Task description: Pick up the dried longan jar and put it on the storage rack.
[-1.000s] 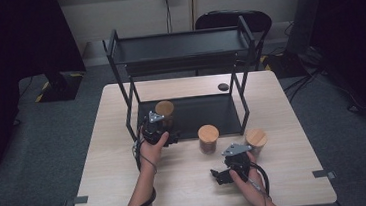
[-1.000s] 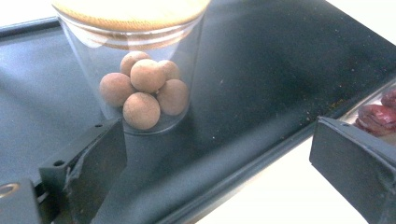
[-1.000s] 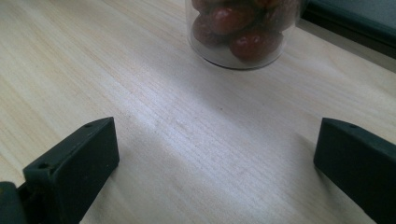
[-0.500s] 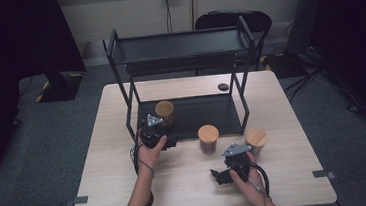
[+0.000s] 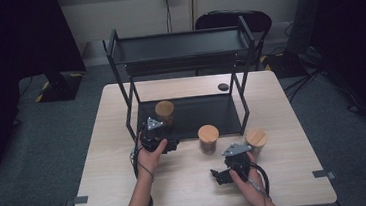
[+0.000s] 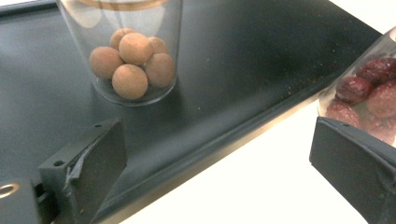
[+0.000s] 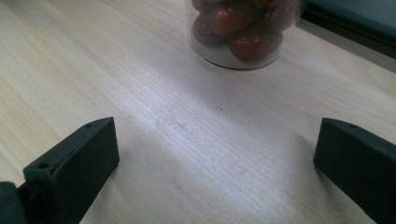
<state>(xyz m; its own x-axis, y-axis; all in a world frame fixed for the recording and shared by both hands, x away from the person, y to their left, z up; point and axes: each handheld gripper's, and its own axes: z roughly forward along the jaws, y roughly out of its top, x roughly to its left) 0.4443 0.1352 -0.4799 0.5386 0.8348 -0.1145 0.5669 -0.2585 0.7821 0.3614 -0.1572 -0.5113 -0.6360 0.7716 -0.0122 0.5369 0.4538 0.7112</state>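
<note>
Little has shifted since the earlier frame: both hands keep their places. Jar of brown balls (image 6: 133,51) stands on the black rack shelf (image 5: 207,113), at twelve o'clock from the left gripper (image 5: 159,135), jaws spread, empty. Right gripper (image 5: 227,172), jaws spread, empty, faces the jar of red dates (image 7: 243,32) on the pale wooden table (image 5: 108,190); grey carpet surrounds.

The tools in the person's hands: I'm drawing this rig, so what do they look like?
Both are black. The left tool and right tool each carry a grey three-cornered plate on top, end in two blocky black jaws with small holes, and trail a black cable. The forearms are bare, no sleeves.
</note>
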